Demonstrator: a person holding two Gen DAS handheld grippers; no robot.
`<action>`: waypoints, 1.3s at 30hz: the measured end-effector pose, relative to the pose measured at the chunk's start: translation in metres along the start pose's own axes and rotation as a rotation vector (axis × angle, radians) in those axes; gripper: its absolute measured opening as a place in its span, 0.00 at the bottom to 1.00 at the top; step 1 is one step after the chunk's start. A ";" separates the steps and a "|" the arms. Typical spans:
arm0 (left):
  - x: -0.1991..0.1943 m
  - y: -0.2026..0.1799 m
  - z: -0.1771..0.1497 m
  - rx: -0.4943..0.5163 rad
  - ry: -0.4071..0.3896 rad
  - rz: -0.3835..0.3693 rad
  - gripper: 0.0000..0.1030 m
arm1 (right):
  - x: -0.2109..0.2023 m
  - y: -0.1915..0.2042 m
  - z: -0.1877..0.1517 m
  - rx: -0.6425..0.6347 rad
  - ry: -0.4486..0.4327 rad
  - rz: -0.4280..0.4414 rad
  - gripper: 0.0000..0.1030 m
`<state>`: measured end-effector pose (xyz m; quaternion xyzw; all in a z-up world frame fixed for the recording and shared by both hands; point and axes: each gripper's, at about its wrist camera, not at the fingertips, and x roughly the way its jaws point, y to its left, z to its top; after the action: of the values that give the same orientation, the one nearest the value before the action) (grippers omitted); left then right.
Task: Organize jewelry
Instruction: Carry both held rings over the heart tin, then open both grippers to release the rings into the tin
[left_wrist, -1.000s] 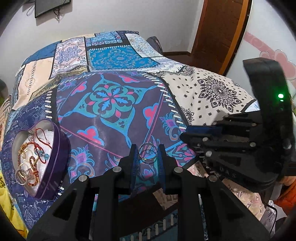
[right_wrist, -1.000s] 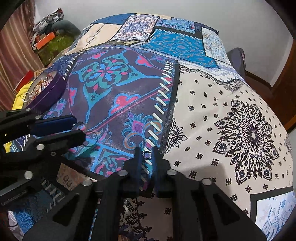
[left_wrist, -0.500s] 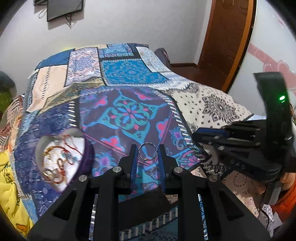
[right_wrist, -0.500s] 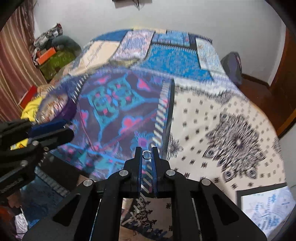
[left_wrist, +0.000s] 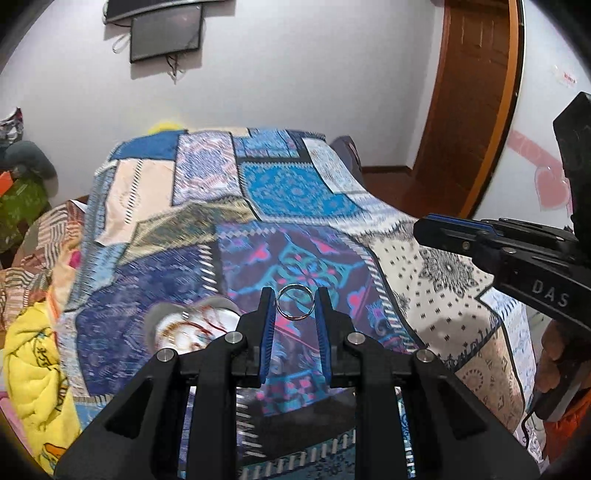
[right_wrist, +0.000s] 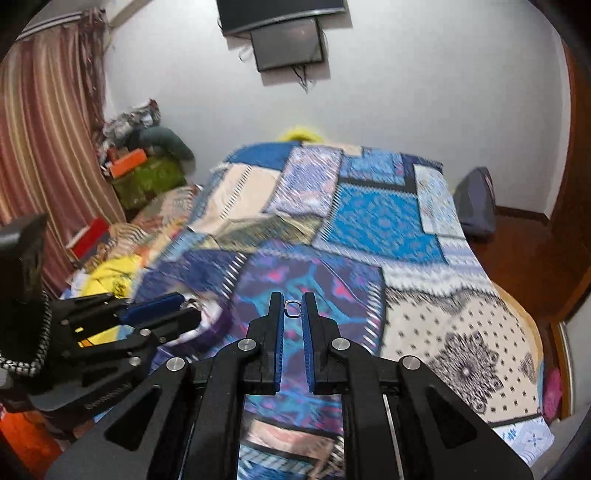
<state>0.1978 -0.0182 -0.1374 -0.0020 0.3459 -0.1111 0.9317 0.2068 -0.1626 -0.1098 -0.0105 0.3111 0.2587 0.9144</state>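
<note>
My left gripper (left_wrist: 294, 303) is shut on a large silver ring (left_wrist: 295, 302) held between its blue pads, raised above the bed. My right gripper (right_wrist: 293, 309) is shut on a small silver ring (right_wrist: 293, 308) at its fingertips. The heart-shaped purple jewelry box (left_wrist: 192, 328), holding red and gold bangles and chains, lies on the patterned bedspread (left_wrist: 295, 192) just left of the left gripper; it is blurred. In the right wrist view the box (right_wrist: 210, 317) is partly hidden behind the left gripper (right_wrist: 155, 314). The right gripper also shows in the left wrist view (left_wrist: 436, 229).
A yellow cloth (left_wrist: 33, 354) lies at the bed's left edge. A wooden door (left_wrist: 476, 92) stands at the right. A dark screen (right_wrist: 288, 44) hangs on the back wall. Clutter and a striped curtain (right_wrist: 48, 122) are at the far left. A dark bag (right_wrist: 474, 203) sits beside the bed.
Both grippers have lifted and tilted up away from the bedspread, each keeping hold of its ring. The wall and screen have come into view and the box now sits lower and closer.
</note>
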 end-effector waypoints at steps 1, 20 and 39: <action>-0.004 0.003 0.002 -0.004 -0.012 0.008 0.20 | 0.000 0.004 0.002 -0.003 -0.009 0.009 0.08; -0.044 0.081 -0.002 -0.117 -0.075 0.125 0.20 | 0.048 0.068 0.013 -0.050 0.011 0.171 0.08; 0.025 0.096 -0.038 -0.136 0.095 0.092 0.20 | 0.118 0.069 -0.016 -0.033 0.206 0.199 0.08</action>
<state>0.2112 0.0734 -0.1905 -0.0443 0.3959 -0.0444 0.9161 0.2442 -0.0505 -0.1807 -0.0213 0.3987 0.3510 0.8470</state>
